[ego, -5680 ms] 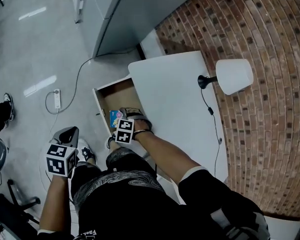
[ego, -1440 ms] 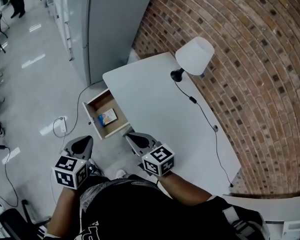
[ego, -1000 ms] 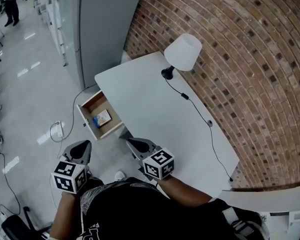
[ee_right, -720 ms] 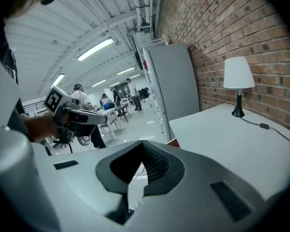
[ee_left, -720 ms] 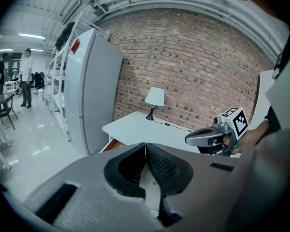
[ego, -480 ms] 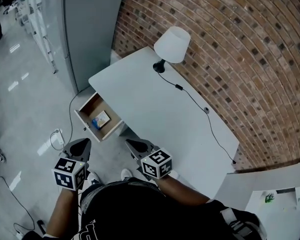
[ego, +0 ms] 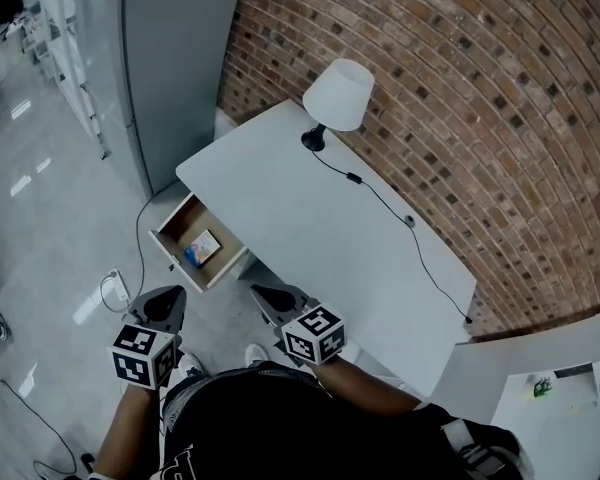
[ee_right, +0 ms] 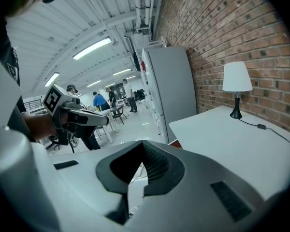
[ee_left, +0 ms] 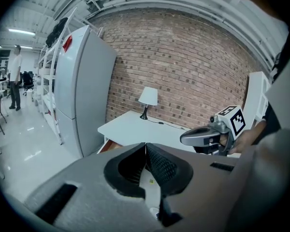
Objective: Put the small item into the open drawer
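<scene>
Left gripper [ego: 166, 299] held low by the hip, tilted downward, jaws pressed together, nothing in them. Drawer [ego: 187, 224] open at left end of desk [ego: 320, 238]; small item [ego: 202, 248] lies inside. Right gripper [ego: 265, 296] alongside, near desk edge, jaws together, empty

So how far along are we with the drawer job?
Looks done: the item lies in the open drawer. Nothing in hand: left gripper and right gripper are shut and empty, short of the desk. Nothing left that I can see.
</scene>
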### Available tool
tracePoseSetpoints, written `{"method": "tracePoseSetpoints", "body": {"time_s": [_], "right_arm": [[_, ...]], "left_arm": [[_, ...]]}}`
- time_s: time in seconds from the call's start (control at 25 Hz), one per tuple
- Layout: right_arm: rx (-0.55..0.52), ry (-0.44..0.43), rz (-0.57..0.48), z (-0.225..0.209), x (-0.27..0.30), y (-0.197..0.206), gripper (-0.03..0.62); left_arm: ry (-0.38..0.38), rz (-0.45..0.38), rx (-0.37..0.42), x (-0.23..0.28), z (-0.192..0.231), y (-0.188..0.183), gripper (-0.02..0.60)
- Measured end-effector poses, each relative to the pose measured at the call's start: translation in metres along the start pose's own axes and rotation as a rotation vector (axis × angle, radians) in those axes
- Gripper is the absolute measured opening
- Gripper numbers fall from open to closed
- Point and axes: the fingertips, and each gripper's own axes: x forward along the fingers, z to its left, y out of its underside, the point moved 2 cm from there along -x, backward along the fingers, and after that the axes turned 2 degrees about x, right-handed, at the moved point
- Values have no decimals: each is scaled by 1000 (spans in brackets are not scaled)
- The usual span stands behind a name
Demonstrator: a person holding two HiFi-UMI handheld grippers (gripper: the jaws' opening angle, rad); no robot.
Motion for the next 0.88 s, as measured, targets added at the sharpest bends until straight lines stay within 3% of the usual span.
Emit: {"method": "tracePoseSetpoints", "body": {"time_s": [0.88], "right_arm": [[-7,-12,2,11,-2,4,3]], "left_arm": [[12,-5,3,-5,-6,7,18]]}}
